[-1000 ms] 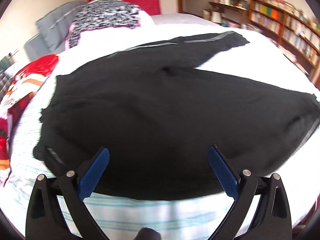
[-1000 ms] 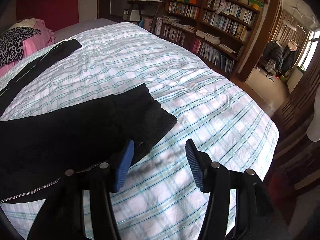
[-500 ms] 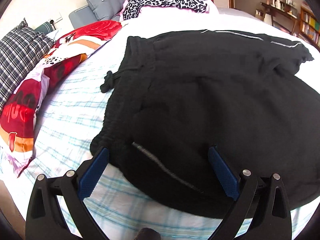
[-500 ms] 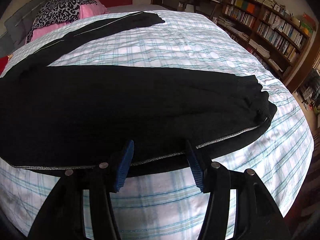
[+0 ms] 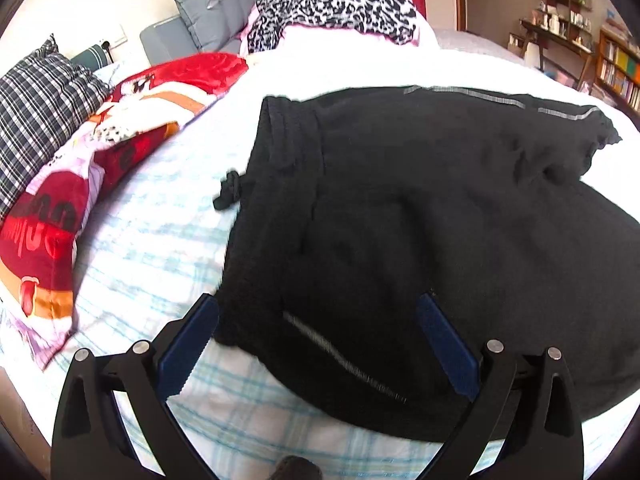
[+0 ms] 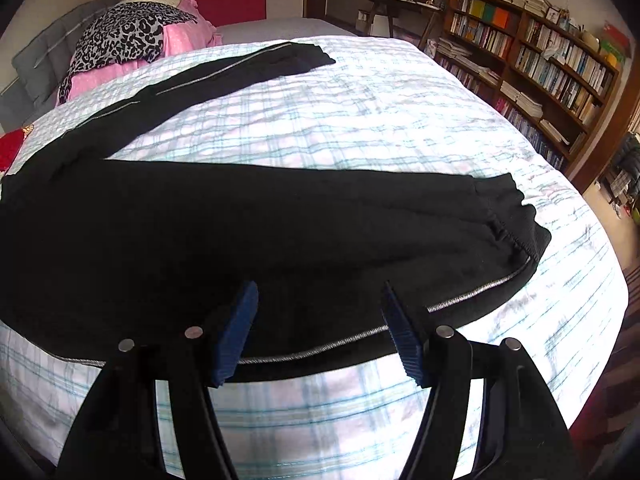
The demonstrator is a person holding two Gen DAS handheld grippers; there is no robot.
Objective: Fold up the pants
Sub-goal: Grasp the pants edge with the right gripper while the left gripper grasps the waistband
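Black pants (image 6: 240, 216) lie spread flat on the bed (image 6: 400, 120), legs splayed apart, so the near leg can be lifted over the far one. Left gripper (image 5: 316, 344) hangs released over the waistband corner, nothing pinched. Right gripper (image 6: 320, 328), jaws just been widening, straddles the near leg's striped edge, empty; likely lining up a two-point pickup.
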